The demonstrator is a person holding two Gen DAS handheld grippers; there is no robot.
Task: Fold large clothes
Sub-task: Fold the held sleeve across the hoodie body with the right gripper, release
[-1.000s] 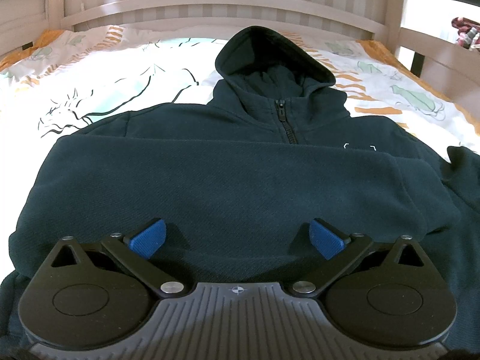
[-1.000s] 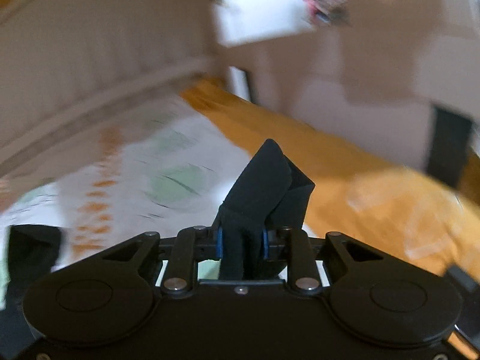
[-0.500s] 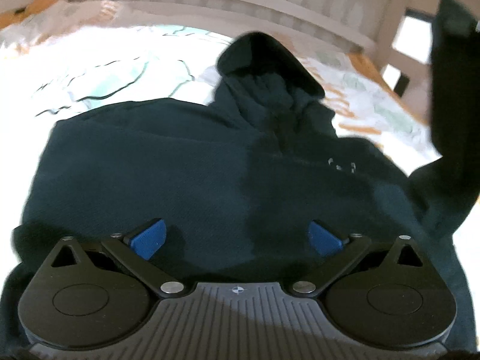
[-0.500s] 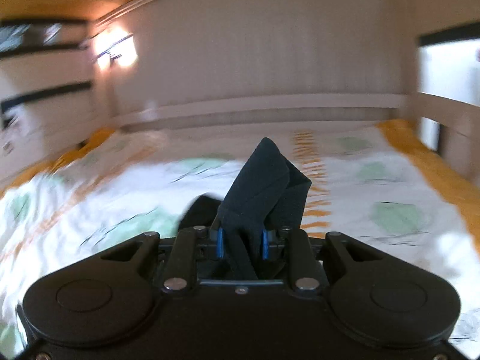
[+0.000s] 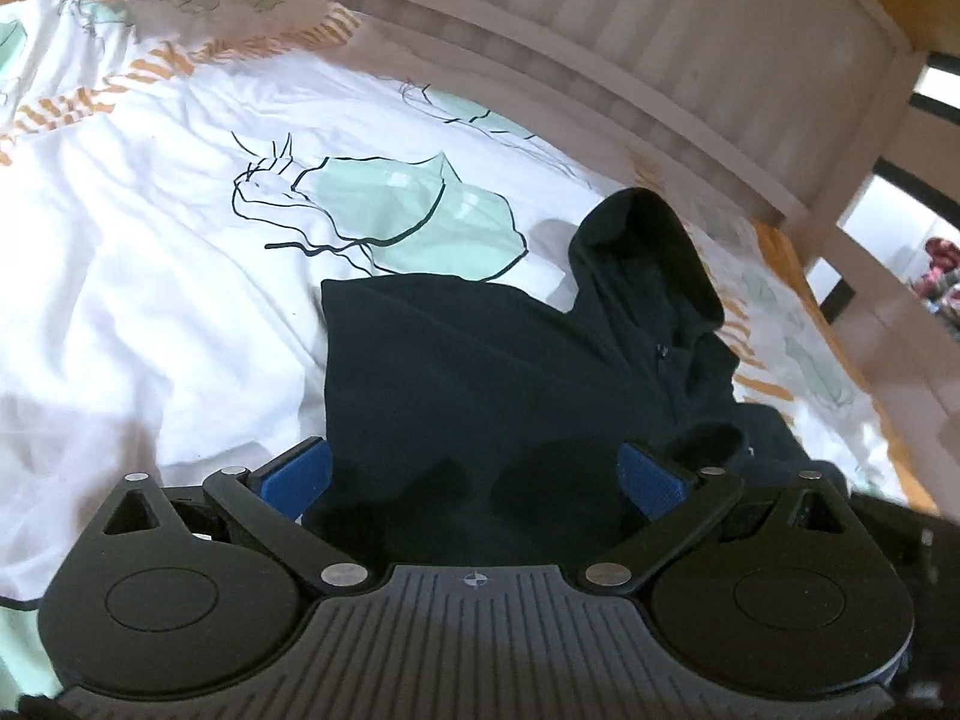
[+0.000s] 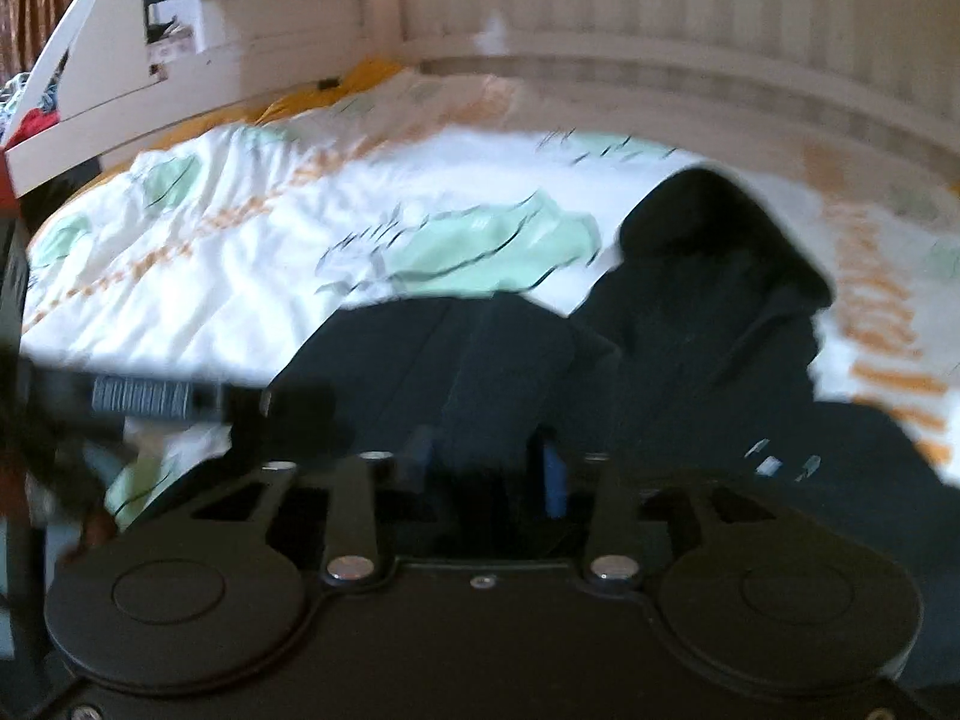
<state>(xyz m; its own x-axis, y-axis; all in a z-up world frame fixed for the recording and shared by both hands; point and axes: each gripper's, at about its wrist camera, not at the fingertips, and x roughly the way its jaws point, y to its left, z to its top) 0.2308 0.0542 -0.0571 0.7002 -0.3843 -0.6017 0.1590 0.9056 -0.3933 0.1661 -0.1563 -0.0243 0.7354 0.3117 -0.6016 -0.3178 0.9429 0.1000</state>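
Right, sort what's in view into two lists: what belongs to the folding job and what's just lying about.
Part of the job:
- dark hoodie, spread on the bed
- left hand-held gripper, jaws wide over the hoodie
- right hand-held gripper, jaws opening, a fold of the hoodie between them

Just lying about:
- patterned duvet
- slatted bed frame
- red and mixed clutter beyond the bed
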